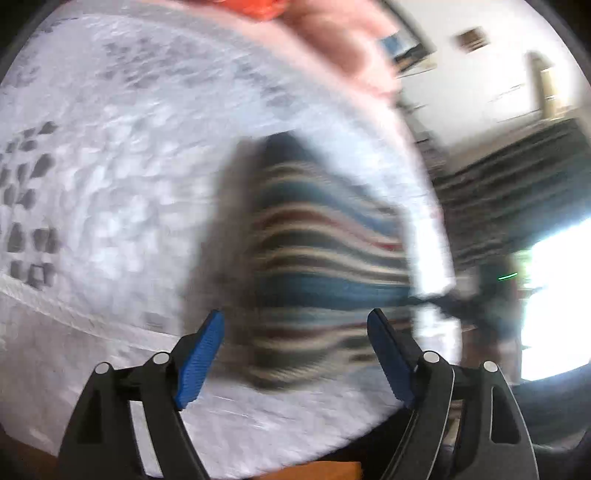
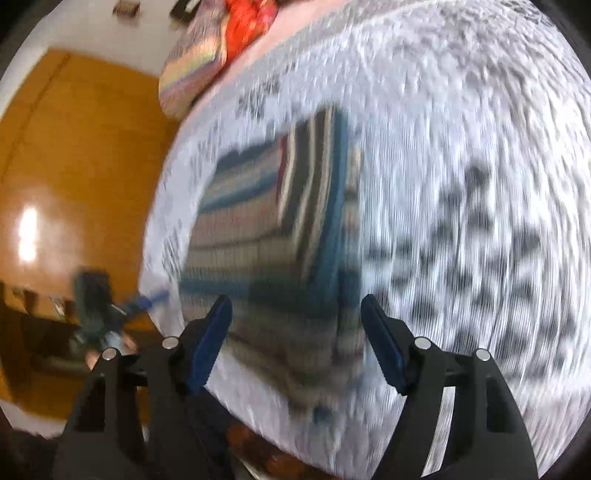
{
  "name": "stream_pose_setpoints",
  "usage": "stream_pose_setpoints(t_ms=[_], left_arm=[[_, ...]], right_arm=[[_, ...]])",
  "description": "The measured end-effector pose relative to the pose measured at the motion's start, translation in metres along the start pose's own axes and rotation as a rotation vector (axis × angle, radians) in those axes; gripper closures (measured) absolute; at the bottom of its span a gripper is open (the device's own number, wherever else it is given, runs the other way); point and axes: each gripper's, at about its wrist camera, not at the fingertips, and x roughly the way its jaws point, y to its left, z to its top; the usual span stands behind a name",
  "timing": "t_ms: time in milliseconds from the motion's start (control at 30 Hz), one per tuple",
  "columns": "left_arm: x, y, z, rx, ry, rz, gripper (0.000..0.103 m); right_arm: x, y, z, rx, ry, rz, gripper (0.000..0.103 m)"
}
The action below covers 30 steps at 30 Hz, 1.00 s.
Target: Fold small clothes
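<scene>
1. Nearest the lens in the left wrist view, the left gripper (image 1: 295, 354) is seen with its two black arms and blue ribbed pads (image 1: 199, 358) spread wide; nothing is held between them.
2. Beyond those pads, a small striped garment in blue, white, grey and dark red bands (image 1: 317, 258) is seen lying on a white bedspread printed with grey patches (image 1: 110, 166). The cloth is blurred, so its folds cannot be made out from here.
3. At the right of that view, the other gripper (image 1: 458, 302) is seen as a dark blur past the edge of the bedspread.
4. In the right wrist view, the right gripper (image 2: 295, 339) is likewise shown with its jaws set wide apart and empty, above the near part of the garment; whether it is touched cannot be told.
5. To the left, an orange-brown wooden floor (image 2: 74, 166) is visible beside the bed.
6. In the middle, the striped garment (image 2: 273, 229) is seen as a roughly square bundle, one layer apparently laid over another.
7. At the top, an orange-red cloth (image 2: 247, 22) lies on a pastel-striped blanket (image 2: 192, 70).
</scene>
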Motion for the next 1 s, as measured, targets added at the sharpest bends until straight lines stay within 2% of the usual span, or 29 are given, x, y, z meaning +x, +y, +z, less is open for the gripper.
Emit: stream_pose_setpoints(t_ms=[67, 100, 133, 167, 233, 267, 300, 400, 433, 467, 500, 533, 600, 633, 667, 700, 733, 767, 833, 867, 900, 933, 1000], left_arm=[[0.006, -0.009, -0.009, 0.002, 0.043, -0.135, 0.024], [0.018, -0.012, -0.012, 0.007, 0.076, -0.159, 0.025], [0.025, -0.006, -0.014, 0.008, 0.099, -0.16, 0.025], [0.044, -0.002, -0.018, -0.017, 0.142, -0.155, 0.026], [0.054, 0.019, -0.027, -0.052, 0.188, -0.118, 0.031], [0.065, 0.028, -0.034, -0.077, 0.205, -0.075, 0.033], [0.072, 0.036, -0.038, -0.095, 0.223, -0.065, 0.035], [0.066, 0.035, -0.039, -0.094, 0.225, -0.061, 0.035], [0.058, 0.031, -0.037, -0.078, 0.224, -0.071, 0.035], [0.048, 0.027, -0.036, -0.064, 0.215, -0.086, 0.035], [0.05, 0.019, -0.034, -0.048, 0.199, -0.102, 0.034], [0.041, 0.016, -0.032, -0.032, 0.179, -0.126, 0.034], [0.035, 0.013, -0.03, -0.021, 0.167, -0.146, 0.034], [0.039, 0.016, -0.029, -0.028, 0.177, -0.116, 0.033], [0.048, 0.02, -0.027, -0.039, 0.185, -0.073, 0.033], [0.058, 0.028, -0.025, -0.058, 0.2, -0.026, 0.034], [0.068, 0.028, -0.021, -0.076, 0.208, -0.013, 0.038], [0.073, 0.032, -0.02, -0.091, 0.214, -0.007, 0.038], [0.071, 0.024, -0.016, -0.079, 0.238, -0.008, 0.038], [0.061, 0.015, -0.01, -0.061, 0.247, -0.052, 0.038], [0.048, 0.004, -0.003, -0.032, 0.231, -0.108, 0.038], [0.039, -0.002, 0.003, -0.007, 0.21, -0.13, 0.038], [0.017, -0.017, 0.028, 0.056, 0.11, -0.135, 0.035]], right_arm=[[0.014, 0.009, -0.018, -0.032, 0.05, -0.037, 0.058], [0.022, 0.012, -0.026, -0.05, 0.07, -0.079, 0.078], [0.027, 0.016, -0.025, -0.066, 0.059, -0.134, 0.085], [0.028, 0.018, -0.024, -0.07, 0.047, -0.148, 0.087], [0.023, 0.007, -0.021, -0.014, 0.005, -0.149, 0.088], [0.026, -0.005, -0.02, 0.036, 0.008, -0.144, 0.088], [0.026, -0.015, -0.023, 0.064, 0.022, -0.129, 0.087], [0.016, -0.007, -0.018, 0.009, 0.028, -0.068, 0.079], [0.01, 0.001, -0.011, 0.001, 0.008, -0.047, 0.072], [0.006, 0.008, -0.001, 0.003, -0.026, -0.044, 0.067], [-0.003, 0.008, 0.01, 0.017, -0.074, -0.059, 0.059], [-0.006, 0.006, 0.022, 0.039, -0.102, -0.072, 0.058], [0.002, 0.002, 0.044, 0.058, -0.103, -0.061, 0.061], [0.011, 0.003, 0.053, 0.054, -0.091, -0.063, 0.078], [0.018, 0.005, 0.058, 0.039, -0.085, -0.085, 0.085], [0.03, 0.001, 0.062, 0.009, -0.076, -0.16, 0.086], [0.043, 0.0, 0.066, -0.013, -0.06, -0.235, 0.086], [0.049, -0.001, 0.067, -0.023, -0.055, -0.264, 0.086], [0.043, 0.005, 0.069, -0.048, -0.057, -0.266, 0.08], [0.031, 0.007, 0.067, -0.052, -0.076, -0.247, 0.08], [0.014, 0.011, 0.068, -0.05, -0.131, -0.232, 0.078], [0.002, 0.013, 0.071, -0.058, -0.166, -0.231, 0.077], [-0.005, 0.023, 0.08, -0.087, -0.196, -0.218, 0.077]])
